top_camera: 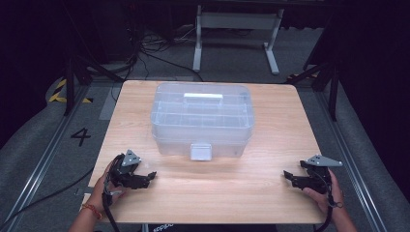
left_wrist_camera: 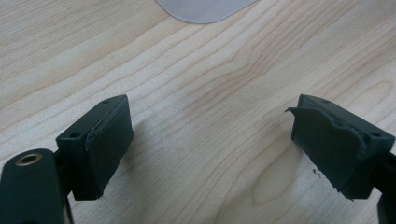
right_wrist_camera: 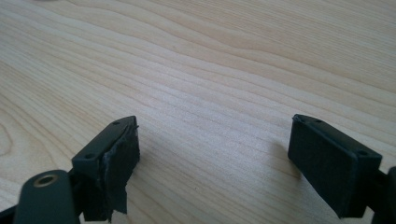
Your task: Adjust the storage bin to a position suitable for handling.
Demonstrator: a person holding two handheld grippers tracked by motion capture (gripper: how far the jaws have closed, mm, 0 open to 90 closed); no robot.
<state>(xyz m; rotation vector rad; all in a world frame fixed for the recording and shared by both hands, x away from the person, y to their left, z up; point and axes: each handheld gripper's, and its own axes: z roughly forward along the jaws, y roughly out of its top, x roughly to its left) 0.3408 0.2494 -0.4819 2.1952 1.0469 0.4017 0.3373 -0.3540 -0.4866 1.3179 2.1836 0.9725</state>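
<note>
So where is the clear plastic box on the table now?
In the high view, the clear plastic box stands at the middle of the wooden table, toward its far edge, with its latch facing the person, ahead of both grippers.

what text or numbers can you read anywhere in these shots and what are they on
"4": a black number on the grey floor left of the table, in the high view.
Small white print at the bottom edge of the high view, just under the table's near edge: too small and blurred to read.
The clear plastic box, its white latch and both grippers' pads, as in the left gripper view: no text.
</note>
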